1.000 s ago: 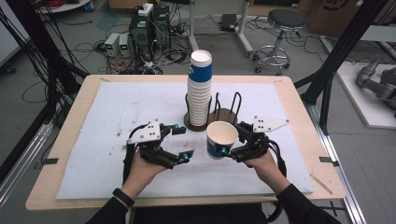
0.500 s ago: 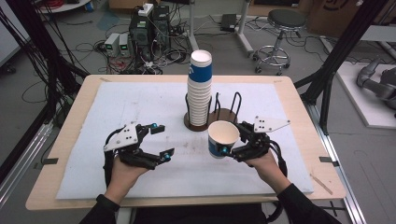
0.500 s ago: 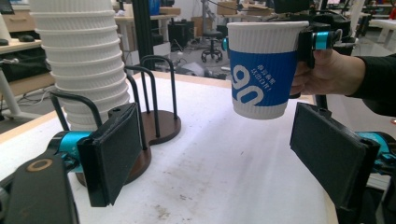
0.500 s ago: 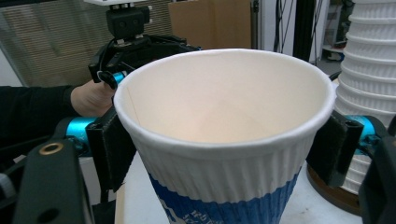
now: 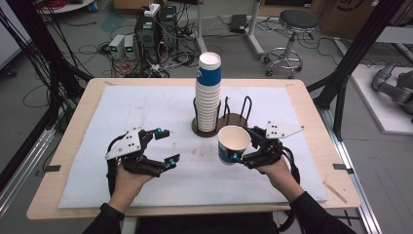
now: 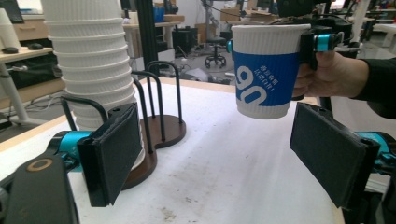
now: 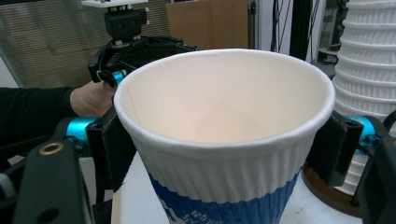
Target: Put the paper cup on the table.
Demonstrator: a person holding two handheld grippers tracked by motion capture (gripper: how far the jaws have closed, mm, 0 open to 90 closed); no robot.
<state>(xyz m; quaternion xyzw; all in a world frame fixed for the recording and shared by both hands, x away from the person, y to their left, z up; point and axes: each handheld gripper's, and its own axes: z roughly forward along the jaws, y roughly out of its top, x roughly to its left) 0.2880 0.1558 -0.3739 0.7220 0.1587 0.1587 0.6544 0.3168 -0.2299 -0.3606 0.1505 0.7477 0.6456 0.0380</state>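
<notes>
The stack (image 5: 208, 92) stood in its rack (image 5: 234, 122) just beyond my right gripper (image 5: 242, 148), well ahead and right of my left gripper (image 5: 166, 146). The cup (image 5: 233, 144) was between my right jaws, clamped at its ribbed wall under the rim and held upright off the table (image 5: 122, 107). I judged it light, thin and easily crushed, so a gentle squeeze high up suited it. My left jaws stood apart, empty, level and pointed toward the cup.
</notes>
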